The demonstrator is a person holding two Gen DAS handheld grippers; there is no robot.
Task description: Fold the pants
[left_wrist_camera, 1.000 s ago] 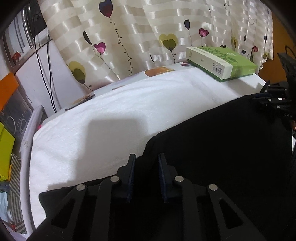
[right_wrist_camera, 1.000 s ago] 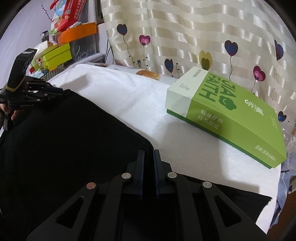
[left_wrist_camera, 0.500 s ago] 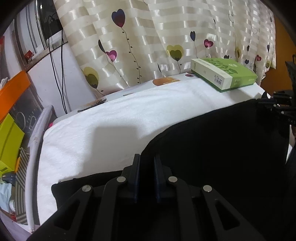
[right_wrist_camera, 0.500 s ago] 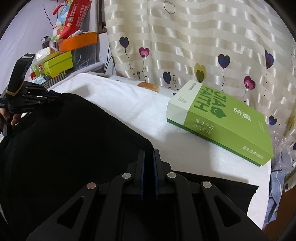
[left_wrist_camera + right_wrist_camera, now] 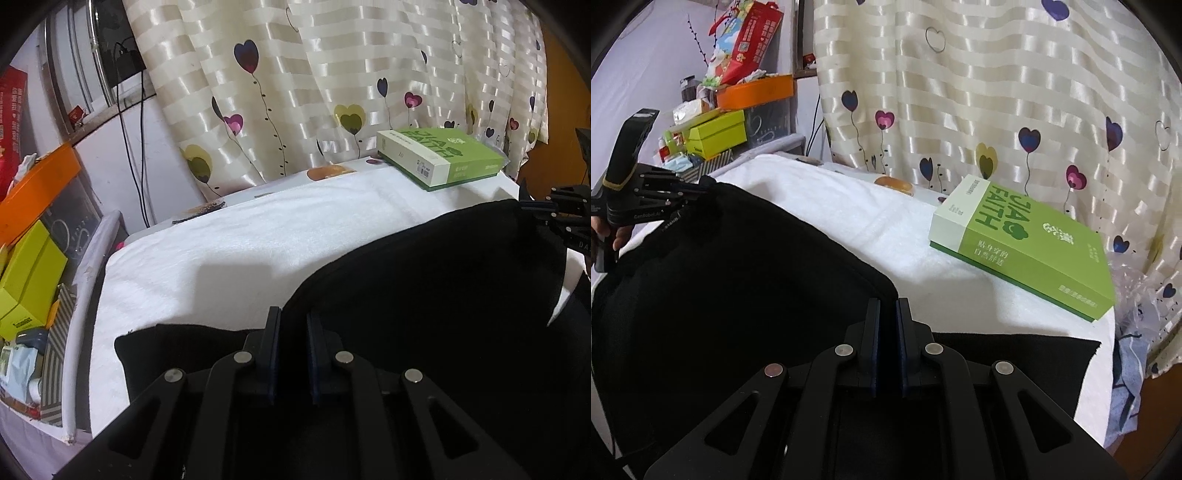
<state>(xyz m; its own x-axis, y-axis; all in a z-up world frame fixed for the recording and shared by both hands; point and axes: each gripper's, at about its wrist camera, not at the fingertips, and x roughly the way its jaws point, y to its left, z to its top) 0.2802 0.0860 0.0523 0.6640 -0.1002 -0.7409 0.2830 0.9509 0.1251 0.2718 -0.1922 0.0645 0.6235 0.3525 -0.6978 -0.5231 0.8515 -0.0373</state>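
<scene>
So you've got one white towel point(image 5: 229, 254) spread over the whole surface ahead of both grippers, with one curtain point(image 5: 1015, 96) hanging behind it. One pair of black pants point(image 5: 731, 295) lies on the towel, and it's bunched up between your two grippers: a fold of it is lifted off the towel, while a flat strip stays down past each gripper's outer side. Your left gripper point(image 5: 291, 321) is nearly closed, pinching the fabric edge right at its tips. Your right gripper point(image 5: 887, 304) is in the same state, jaws almost together with pants cloth clamped between them. One green box point(image 5: 1027, 247) sits on the towel ahead and to the right of the right gripper, clear of the pants. Off to the far left of the left gripper there's a pile of clutter, including one orange tray point(image 5: 37, 184).
</scene>
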